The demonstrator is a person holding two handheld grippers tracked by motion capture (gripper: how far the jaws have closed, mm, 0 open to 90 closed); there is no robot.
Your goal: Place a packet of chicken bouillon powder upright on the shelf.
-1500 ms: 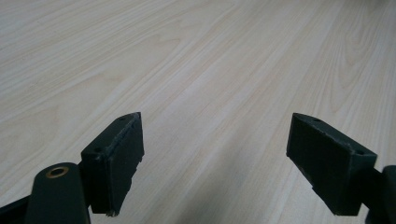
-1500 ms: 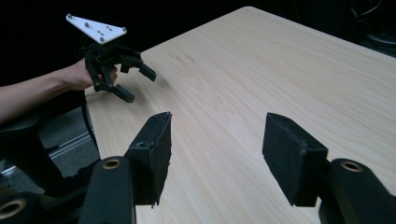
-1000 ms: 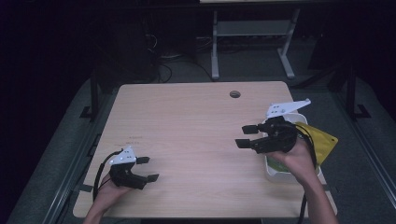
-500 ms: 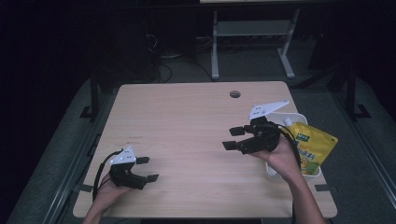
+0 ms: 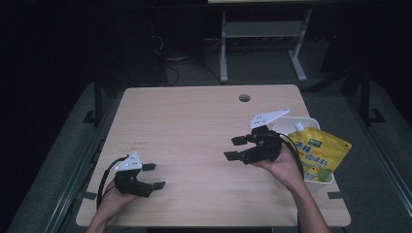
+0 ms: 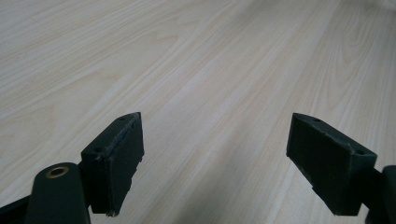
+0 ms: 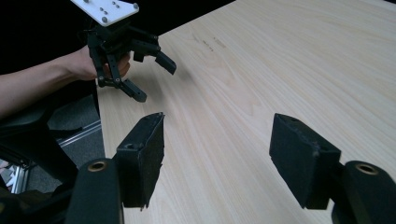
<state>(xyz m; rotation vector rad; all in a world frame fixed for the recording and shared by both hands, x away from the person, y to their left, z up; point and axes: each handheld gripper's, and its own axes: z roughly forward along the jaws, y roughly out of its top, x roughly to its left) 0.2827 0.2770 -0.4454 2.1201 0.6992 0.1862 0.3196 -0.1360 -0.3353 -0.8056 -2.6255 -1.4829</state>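
Observation:
My left gripper [image 5: 154, 175] rests low over the wooden table [image 5: 194, 121] near its front left corner, open, with nothing between its jaws. In the left gripper view the same gripper [image 6: 215, 126] faces bare wood. My right gripper [image 5: 234, 148] hovers right of the table's middle and points left. It is open, its jaws have just been opening a little, and nothing is between them. In the right gripper view that gripper [image 7: 217, 121] looks across the wood toward the left gripper [image 7: 155, 81] and the hand holding it.
A yellow spouted pouch [image 5: 318, 153] lies on a white tray [image 5: 291, 121] at the table's right edge, just behind my right hand. A round cable hole [image 5: 244, 97] sits near the far edge. Dark floor and a metal stand lie beyond.
My right gripper has moved left and a little down, away from the white tray and off the yellow pouch, which now shows in full. The left gripper has stayed put.

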